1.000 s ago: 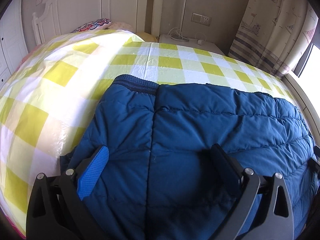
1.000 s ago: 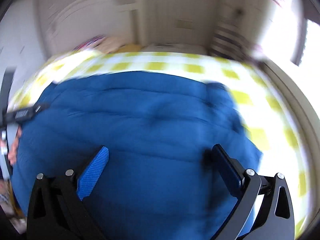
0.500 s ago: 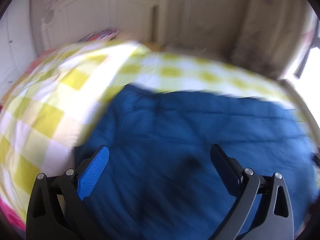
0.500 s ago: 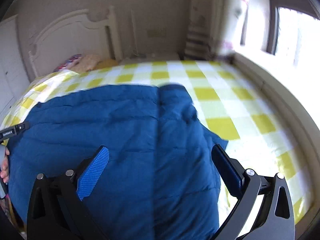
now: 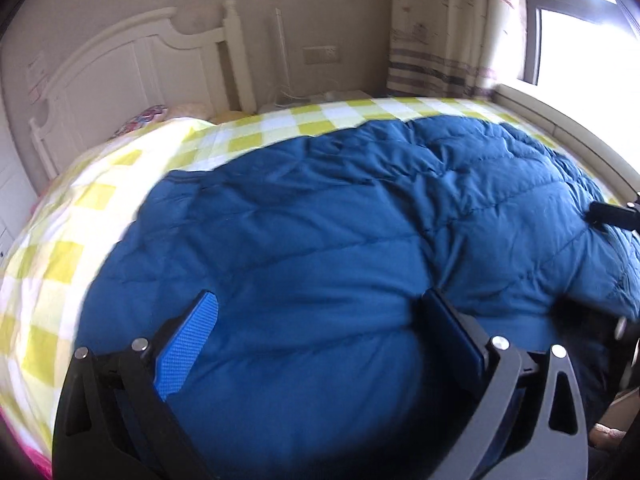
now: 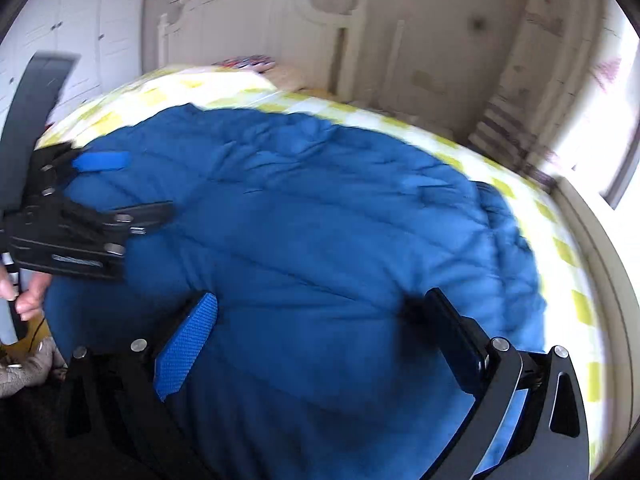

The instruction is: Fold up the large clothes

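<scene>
Lying spread across the yellow-checked bed (image 5: 100, 208), the blue quilted jacket (image 5: 320, 240) is filling both views. The left claw (image 5: 320, 332) and right claw (image 6: 320, 328) are hovering over it, each spread wide, gripping nothing.

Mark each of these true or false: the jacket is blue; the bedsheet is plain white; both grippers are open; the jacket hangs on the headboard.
1. The jacket is blue. True.
2. The bedsheet is plain white. False: it is yellow-and-white checked.
3. The left gripper and the right gripper are both open. True: each one's jaws stand wide apart over the jacket with nothing clamped.
4. The jacket hangs on the headboard. False: it lies spread on the bedsheet, and the headboard stands bare behind it.
</scene>
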A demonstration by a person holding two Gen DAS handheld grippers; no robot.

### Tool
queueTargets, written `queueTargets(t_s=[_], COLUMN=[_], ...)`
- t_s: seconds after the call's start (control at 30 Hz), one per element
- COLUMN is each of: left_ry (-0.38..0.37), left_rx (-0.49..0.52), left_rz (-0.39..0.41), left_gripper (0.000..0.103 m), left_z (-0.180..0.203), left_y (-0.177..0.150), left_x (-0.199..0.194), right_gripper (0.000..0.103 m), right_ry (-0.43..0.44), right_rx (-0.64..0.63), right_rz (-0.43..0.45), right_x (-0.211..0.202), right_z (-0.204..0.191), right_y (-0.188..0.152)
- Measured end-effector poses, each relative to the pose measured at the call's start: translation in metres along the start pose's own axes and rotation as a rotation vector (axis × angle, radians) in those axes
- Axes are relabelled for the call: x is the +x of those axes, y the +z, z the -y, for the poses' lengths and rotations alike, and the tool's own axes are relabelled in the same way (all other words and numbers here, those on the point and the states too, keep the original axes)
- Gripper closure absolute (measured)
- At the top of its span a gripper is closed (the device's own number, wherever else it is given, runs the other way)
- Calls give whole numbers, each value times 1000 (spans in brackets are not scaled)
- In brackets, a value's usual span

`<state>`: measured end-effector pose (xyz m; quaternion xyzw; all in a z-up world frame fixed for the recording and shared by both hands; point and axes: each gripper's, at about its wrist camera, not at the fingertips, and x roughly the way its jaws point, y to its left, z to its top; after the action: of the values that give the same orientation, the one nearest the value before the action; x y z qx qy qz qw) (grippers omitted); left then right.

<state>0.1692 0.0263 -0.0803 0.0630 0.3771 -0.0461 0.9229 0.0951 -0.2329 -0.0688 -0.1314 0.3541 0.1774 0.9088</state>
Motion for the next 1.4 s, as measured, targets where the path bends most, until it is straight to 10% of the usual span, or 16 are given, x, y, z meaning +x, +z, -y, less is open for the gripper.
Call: queueTargets(t_s=[0.37, 0.63, 1.27, 1.4], left_ry=[77, 159, 106, 95], left_rx=[-167, -146, -133, -174], left_rz=[-8, 10, 13, -30], left_gripper=[2, 2, 2, 3], left_z=[-94, -83, -88, -89], left_y=[-44, -48, -49, -43], left_x=[-30, -30, -26, -37], right_gripper=[5, 27, 12, 52], right_ry=[-140, 251, 311, 308], right_rx=[438, 741, 881, 925], right_rz=[20, 118, 16, 118], right_x=[-65, -97, -13, -10], right_z=[141, 147, 132, 136], right_y=[-92, -178, -80, -85])
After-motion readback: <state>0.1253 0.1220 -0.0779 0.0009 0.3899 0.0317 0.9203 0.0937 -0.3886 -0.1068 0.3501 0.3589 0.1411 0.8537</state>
